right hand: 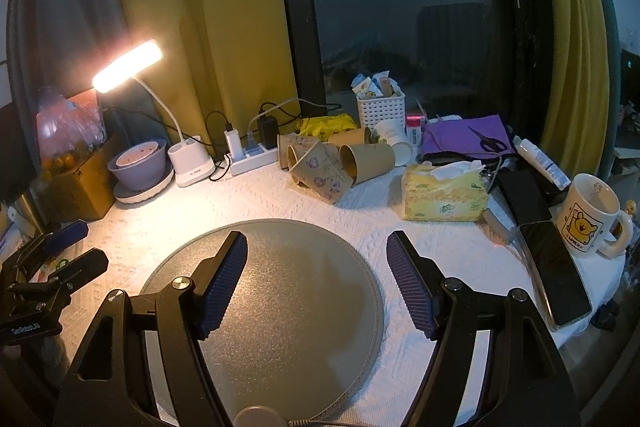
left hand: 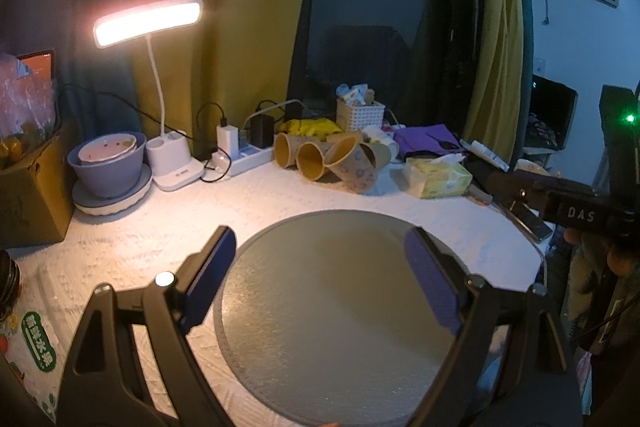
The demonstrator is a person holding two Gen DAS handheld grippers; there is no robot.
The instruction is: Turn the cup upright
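Several brown paper cups (left hand: 332, 159) lie on their sides in a pile at the back of the table, also in the right wrist view (right hand: 332, 167). A round grey mat (left hand: 340, 307) lies on the white cloth in front of them; it shows in the right wrist view too (right hand: 280, 307). My left gripper (left hand: 320, 247) is open and empty above the mat. My right gripper (right hand: 316, 247) is open and empty above the mat. The left gripper also shows at the left edge of the right wrist view (right hand: 76, 247). No cup stands on the mat.
A lit desk lamp (right hand: 128, 67), a bowl on a plate (right hand: 140, 167), a power strip (right hand: 252, 155), a tissue pack (right hand: 444, 195), a white basket (right hand: 380, 111), a phone (right hand: 556, 267) and a printed mug (right hand: 588, 215) ring the mat. A cardboard box (left hand: 28, 187) stands at the left.
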